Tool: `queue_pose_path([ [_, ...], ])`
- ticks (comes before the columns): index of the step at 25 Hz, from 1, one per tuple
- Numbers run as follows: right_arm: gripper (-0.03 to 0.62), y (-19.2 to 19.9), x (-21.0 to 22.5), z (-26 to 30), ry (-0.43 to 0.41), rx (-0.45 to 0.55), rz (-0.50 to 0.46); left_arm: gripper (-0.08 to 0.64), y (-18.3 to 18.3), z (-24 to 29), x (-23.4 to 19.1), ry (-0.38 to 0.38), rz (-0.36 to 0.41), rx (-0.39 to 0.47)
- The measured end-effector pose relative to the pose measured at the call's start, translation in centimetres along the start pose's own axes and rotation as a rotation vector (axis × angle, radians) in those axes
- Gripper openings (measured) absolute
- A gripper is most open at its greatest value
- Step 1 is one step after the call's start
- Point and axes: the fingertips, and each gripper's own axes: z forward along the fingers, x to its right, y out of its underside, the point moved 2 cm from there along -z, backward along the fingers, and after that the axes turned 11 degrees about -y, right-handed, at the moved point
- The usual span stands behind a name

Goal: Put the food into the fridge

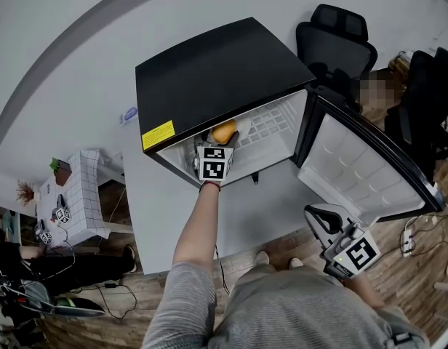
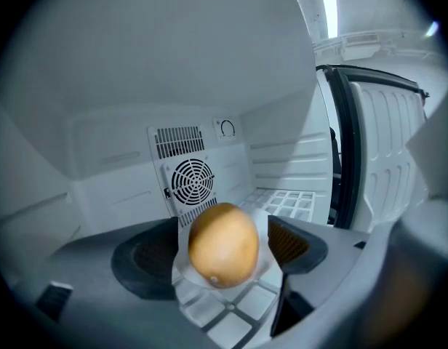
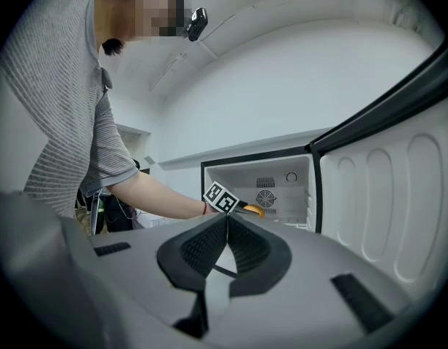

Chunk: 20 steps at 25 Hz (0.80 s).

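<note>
Golden-brown, smooth, egg-shaped fruit (image 2: 224,244) rests on white grid shelf (image 2: 289,203) inside fridge (image 1: 209,71), between spread jaws of your left gripper (image 2: 224,247), pads clear of it. Your right gripper (image 3: 226,224) is pinched closed, empty, beside open door (image 1: 355,166).

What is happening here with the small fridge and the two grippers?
A person is loading the black fridge, whose door stands open. The left gripper reaches inside with a round orange fruit between its jaws. The pads stand clear of it, so it seems to rest on the white shelf. The right gripper, shut and empty, is held outside by the door.
</note>
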Motion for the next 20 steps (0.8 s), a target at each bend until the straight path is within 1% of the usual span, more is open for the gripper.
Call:
queue_pose_path([
  [4,0.012,-0.2,0.0,-0.1,-0.004,0.006,-0.002,0.374,-0.5,-0.8,0.1,-0.010,0.022,0.015],
  [7,0.012,-0.3,0.0,-0.3,-0.004,0.009,-0.002,0.374,-1.8,-2.1,0.4,-0.025,0.028,0.061],
  [12,0.012,-0.5,-0.3,-0.3,-0.015,0.022,-0.007,0.374,-3.0,-4.5,0.7,-0.026,-0.016,0.113],
  [16,0.012,-0.7,-0.7,-0.2,-0.026,0.027,-0.012,0.373,-3.2,-6.7,1.1,-0.017,-0.032,0.113],
  [20,0.012,-0.8,-0.9,-0.4,-0.033,0.035,-0.017,0.371,-3.2,-9.1,1.8,-0.002,-0.063,0.114],
])
